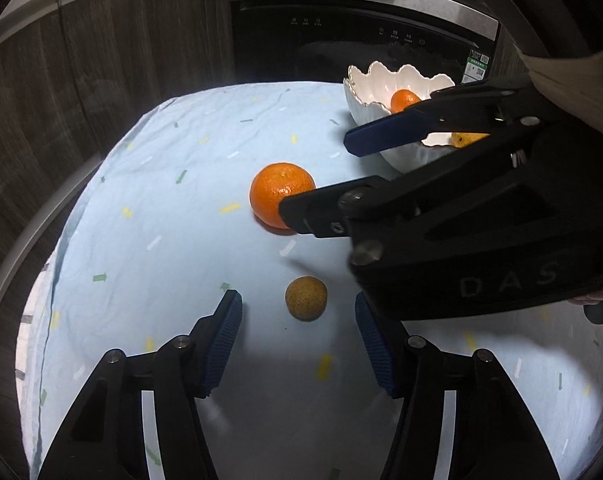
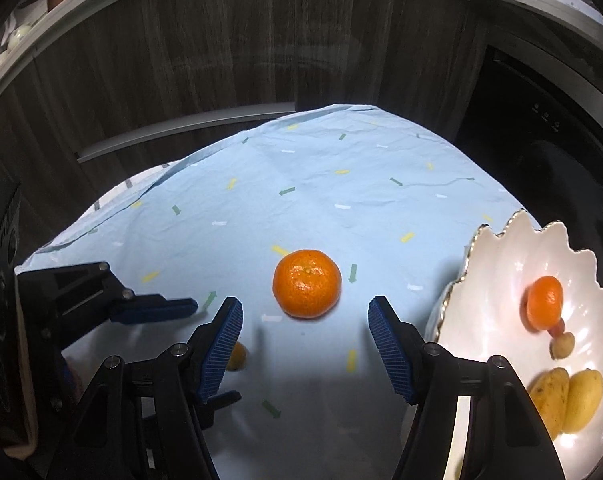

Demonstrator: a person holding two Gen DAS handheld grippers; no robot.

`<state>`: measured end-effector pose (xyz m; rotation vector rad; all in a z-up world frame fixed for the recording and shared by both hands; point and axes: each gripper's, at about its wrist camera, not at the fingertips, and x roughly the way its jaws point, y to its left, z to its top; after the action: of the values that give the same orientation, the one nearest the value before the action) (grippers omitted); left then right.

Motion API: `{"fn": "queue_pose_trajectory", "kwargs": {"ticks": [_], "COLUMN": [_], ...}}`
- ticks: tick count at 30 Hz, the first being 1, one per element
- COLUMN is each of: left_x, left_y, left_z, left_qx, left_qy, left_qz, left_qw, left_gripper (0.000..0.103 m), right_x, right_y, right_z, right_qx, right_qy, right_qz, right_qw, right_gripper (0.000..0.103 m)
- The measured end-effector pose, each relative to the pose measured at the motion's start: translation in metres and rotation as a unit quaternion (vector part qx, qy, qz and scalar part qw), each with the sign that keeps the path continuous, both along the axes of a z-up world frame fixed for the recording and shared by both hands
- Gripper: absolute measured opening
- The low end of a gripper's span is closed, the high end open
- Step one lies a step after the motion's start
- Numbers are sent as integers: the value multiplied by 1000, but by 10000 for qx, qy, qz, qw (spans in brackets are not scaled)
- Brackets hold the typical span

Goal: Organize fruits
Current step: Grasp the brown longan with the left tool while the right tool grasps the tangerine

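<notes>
A large orange mandarin (image 2: 306, 282) lies on the light blue cloth (image 2: 341, 208), just ahead of my right gripper (image 2: 304, 305), whose blue pads stand open on either side of it without touching. A small round brown fruit (image 1: 306, 298) sits between the open fingertips of my left gripper (image 1: 297, 304), with gaps on both sides. In the left wrist view my right gripper (image 1: 316, 176) reaches in from the right and one finger covers the mandarin's (image 1: 277, 192) right side. In the right wrist view my left gripper (image 2: 211, 350) shows at the lower left around the small fruit (image 2: 239, 356).
A white scalloped bowl (image 1: 361, 96) with a gold rim (image 2: 467, 264) stands at the right and holds a small mandarin, a small brown fruit and two yellow fruits. A dark appliance front (image 1: 341, 52) and wood cabinet panels (image 2: 221, 40) rise behind the cloth's far edge.
</notes>
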<state>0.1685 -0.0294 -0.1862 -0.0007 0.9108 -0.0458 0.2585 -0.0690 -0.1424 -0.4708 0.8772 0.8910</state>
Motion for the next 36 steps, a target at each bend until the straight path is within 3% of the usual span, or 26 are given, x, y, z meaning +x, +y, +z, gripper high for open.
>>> {"fn": "queue_pose_trajectory", "kwargs": {"ticks": [16, 24, 31, 36], "left_x": [7, 5, 6, 7], "left_y": [2, 9, 15, 17], "left_z": [-8, -8, -8, -8], "left_qx": [-52, -199, -382, -486], "left_qy": [51, -22, -31, -49], "left_qz": [53, 105, 137, 132], "left_qw": [10000, 9997, 9992, 9987], "left_gripper": [41, 36, 33, 27], "right_x": [10, 13, 14, 15], "right_y": [21, 31, 42, 51], "right_z": [-10, -10, -9, -16], "right_qx": [-103, -555, -927, -1154], "right_qy": [63, -102, -173, 20], "right_qz": [41, -13, 354, 646], "right_qw": [9999, 9984, 9949, 9912], "right_gripper": [58, 47, 47, 47]}}
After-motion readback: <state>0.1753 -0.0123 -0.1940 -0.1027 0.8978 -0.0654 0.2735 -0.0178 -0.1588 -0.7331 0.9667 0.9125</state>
